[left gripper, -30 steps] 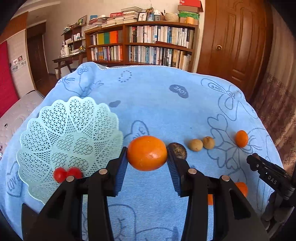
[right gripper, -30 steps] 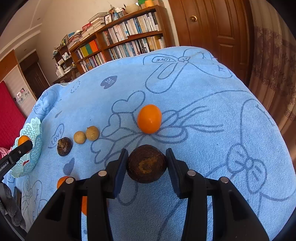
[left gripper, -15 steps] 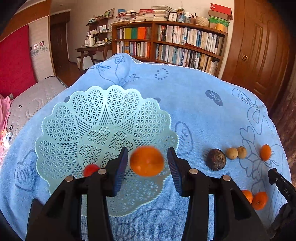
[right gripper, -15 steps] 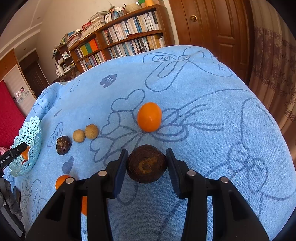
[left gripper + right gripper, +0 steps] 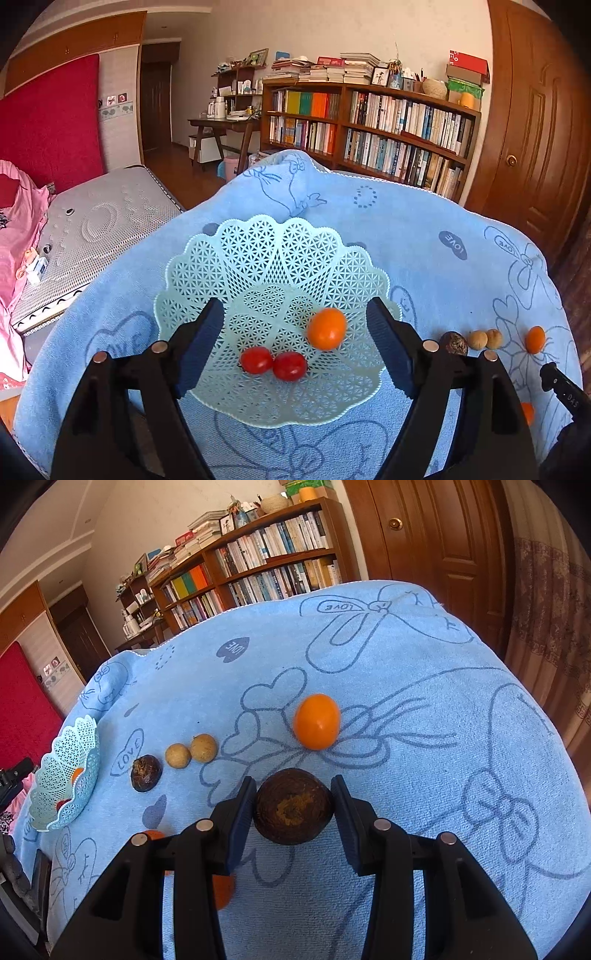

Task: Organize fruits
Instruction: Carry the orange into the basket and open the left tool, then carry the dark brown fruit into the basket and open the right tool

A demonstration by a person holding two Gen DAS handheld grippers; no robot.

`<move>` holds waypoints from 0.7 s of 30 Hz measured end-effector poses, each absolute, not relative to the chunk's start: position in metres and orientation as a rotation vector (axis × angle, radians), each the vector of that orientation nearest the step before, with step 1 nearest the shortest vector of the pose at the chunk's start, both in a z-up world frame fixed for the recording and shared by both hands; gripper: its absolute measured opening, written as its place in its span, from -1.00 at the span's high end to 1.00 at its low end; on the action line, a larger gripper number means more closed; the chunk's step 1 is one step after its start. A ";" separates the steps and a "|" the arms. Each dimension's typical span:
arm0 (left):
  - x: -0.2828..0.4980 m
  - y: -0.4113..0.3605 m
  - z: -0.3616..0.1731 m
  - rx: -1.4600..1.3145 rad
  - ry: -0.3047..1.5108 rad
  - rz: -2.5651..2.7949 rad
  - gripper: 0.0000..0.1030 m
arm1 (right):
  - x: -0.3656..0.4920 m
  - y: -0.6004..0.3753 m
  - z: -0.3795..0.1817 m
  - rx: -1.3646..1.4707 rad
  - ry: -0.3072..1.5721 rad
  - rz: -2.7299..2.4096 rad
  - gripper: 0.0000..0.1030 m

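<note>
blue terry cloth printed with hearts and bows [image 5: 406, 672] covers the whole work surface, with a bookcase and wooden door behind. nearest in the right wrist view, the right gripper [image 5: 293, 806] pinches a dark brown, rough-skinned round fruit [image 5: 293, 806] between its pads, held just above the cloth, presumably ready for carrying to the basket. a small orange fruit [image 5: 317, 722] lies just beyond it; two more orange ones [image 5: 221, 890] are mostly hidden behind the near left finger. further left sit two tan round fruits [image 5: 190, 751] touching each other and a second dark fruit [image 5: 146, 773] beside them.

in the left wrist view the left gripper [image 5: 295, 347] hangs with jaws spread wide and empty over the pale green lattice plastic basket [image 5: 258, 251]. inside the basket rest an orange round fruit [image 5: 327, 328] and two red cherry tomatoes [image 5: 273, 363] touching, so sorting looks under way. whether the orange has settled is hard to tell.
</note>
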State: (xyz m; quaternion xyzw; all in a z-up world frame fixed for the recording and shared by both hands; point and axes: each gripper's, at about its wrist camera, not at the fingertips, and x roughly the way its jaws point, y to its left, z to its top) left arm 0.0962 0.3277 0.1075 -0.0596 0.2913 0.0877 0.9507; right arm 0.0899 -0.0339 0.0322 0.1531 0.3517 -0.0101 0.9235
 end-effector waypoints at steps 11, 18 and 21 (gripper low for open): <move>0.074 0.361 0.123 -0.151 0.546 0.196 -0.70 | 0.089 0.023 0.066 0.280 0.710 0.130 0.18; 0.064 0.383 0.129 -0.154 0.526 0.227 -0.77 | 0.097 0.091 0.084 0.252 0.731 0.300 0.18; 0.062 0.392 0.133 -0.171 0.516 0.239 -0.80 | 0.102 0.121 0.087 0.264 0.759 0.376 0.18</move>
